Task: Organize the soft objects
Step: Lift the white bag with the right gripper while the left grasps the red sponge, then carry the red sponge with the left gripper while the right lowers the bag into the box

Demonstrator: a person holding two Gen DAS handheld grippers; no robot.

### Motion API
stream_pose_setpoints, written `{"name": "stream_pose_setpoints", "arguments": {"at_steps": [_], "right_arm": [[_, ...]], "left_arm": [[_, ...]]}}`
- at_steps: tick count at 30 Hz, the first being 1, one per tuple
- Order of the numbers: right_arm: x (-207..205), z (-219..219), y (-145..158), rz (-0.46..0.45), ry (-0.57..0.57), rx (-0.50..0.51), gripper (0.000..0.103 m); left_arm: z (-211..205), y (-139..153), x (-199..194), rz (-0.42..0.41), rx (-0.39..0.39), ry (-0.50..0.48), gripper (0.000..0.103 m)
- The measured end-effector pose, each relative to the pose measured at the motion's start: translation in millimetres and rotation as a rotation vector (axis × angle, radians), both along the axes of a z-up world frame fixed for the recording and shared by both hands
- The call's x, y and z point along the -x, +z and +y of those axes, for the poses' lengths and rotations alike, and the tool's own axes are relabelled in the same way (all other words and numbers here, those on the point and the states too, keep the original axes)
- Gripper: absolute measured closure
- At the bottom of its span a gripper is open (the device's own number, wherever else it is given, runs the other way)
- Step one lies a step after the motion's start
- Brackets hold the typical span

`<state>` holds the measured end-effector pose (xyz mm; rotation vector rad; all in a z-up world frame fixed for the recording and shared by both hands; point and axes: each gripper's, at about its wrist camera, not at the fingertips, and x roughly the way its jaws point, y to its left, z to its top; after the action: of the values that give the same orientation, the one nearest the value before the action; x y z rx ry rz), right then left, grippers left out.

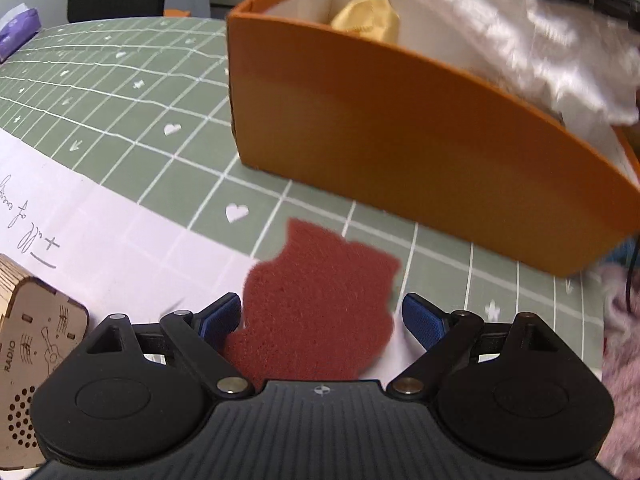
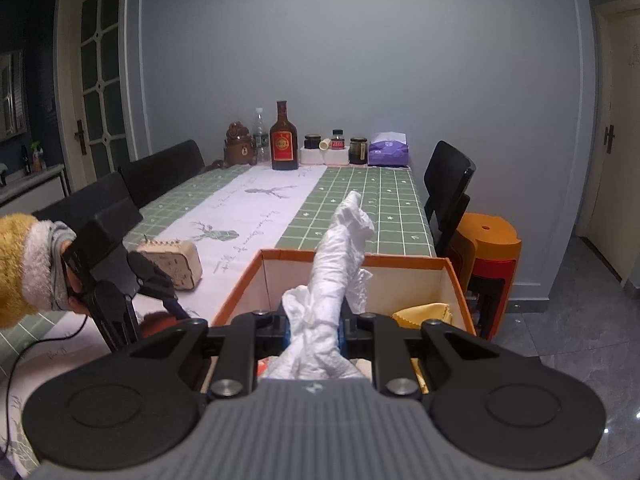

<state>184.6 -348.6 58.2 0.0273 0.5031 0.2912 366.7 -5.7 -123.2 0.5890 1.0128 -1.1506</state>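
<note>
A dark red sponge pad lies flat on the tablecloth in front of the orange box. My left gripper hangs over it, open wide, blue pads on either side of the sponge and apart from it. In the right wrist view my right gripper is shut on a white crumpled cloth, held above the orange box. The same white cloth shows over the box at upper right in the left wrist view. A yellow cloth lies inside the box, the yellow cloth at its right side.
A wooden radio-shaped box sits left of the sponge, the same wooden box near the left gripper. A pinkish fuzzy item lies at the right edge. Bottles and jars and a purple tissue pack stand at the far end. Chairs flank the table.
</note>
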Motion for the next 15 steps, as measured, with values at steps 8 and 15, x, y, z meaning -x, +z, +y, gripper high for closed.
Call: {"name": "stream_pose_setpoints", "arguments": {"at_steps": [8, 15], "right_arm": [[14.6, 7.3, 15.4, -0.05, 0.009, -0.006, 0.085], [34.1, 19.2, 26.8, -0.083, 0.032, 0.013, 0.085]], "left_arm": [[-1.4, -7.8, 17.8, -0.085, -0.054, 0.004, 0.006], [5.2, 2.1, 41.3, -0.104, -0.099, 0.182, 0.019]]}}
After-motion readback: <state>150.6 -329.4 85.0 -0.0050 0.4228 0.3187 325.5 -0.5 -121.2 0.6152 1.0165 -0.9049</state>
